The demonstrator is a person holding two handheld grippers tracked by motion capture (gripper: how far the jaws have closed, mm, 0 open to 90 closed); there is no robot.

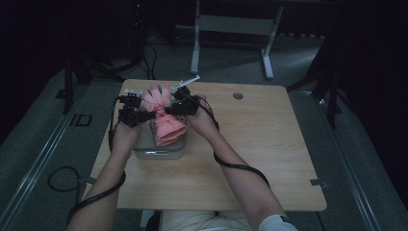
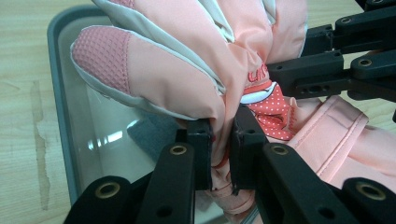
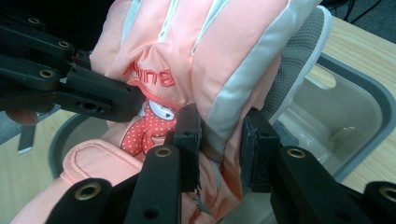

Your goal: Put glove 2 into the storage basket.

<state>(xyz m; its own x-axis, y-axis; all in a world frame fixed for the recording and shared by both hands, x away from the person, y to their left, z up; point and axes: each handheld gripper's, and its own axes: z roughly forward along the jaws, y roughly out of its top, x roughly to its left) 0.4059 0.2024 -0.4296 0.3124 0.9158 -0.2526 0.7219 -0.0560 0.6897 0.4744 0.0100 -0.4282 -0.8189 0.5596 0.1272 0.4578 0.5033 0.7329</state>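
Observation:
A padded pink glove (image 1: 165, 118) with grey-white trim hangs over a grey plastic bin (image 1: 159, 152) at the table's left. My left gripper (image 1: 153, 114) pinches the glove's edge from the left, and in the left gripper view its jaws are shut on a fold of the glove (image 2: 177, 60) at the left gripper (image 2: 223, 140). My right gripper (image 1: 169, 109) grips from the right. The right gripper view shows the right gripper (image 3: 222, 135) closed on the thick side of the glove (image 3: 187, 42), beside the red dotted patch (image 3: 149, 123).
The bin (image 2: 58, 116) is translucent grey with a rounded rim (image 3: 373, 107), and a dark grey item (image 2: 152, 135) lies inside it. The wooden table (image 1: 250, 144) has a round cable hole (image 1: 237, 96) at the back. A white desk frame (image 1: 231, 29) stands beyond.

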